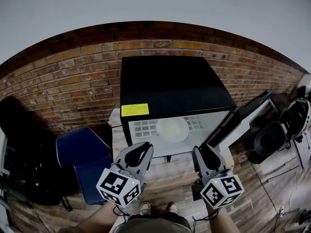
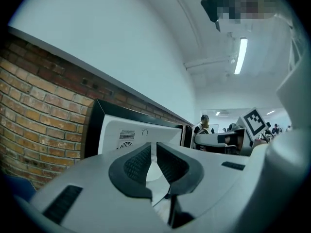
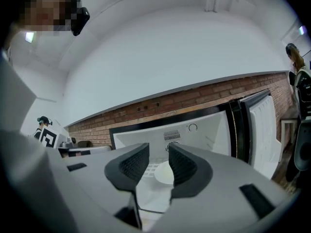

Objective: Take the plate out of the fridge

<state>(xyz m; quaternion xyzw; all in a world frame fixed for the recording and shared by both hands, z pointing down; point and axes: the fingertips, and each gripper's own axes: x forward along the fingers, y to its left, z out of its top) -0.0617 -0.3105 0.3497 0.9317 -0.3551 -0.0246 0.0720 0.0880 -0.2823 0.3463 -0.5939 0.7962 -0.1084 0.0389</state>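
Plate: white, round, lying flat on the grid shelf inside the fridge, near the shelf's middle. Neither gripper touches it.

Brick wall: runs behind the fridge, across the whole head view.

Fridge: small black cabinet with a white interior, standing against the wall. Its door is swung open to the right, leaving the interior lit and in view.

Chair: blue, on the floor to the left of the fridge, near the left gripper.

Left gripper: held level in front of the fridge opening, left of centre, outside the cabinet. Its jaws are drawn together to a thin slit with nothing between the pads.

Right gripper: held level beside the left one, in front of the right side of the opening, also outside the cabinet. Its jaws stand apart and hold nothing. In the right gripper view the plate shows through the gap, farther back on the shelf.

Label: yellow, stuck on the fridge's top front edge at the left; its print is too small to read.
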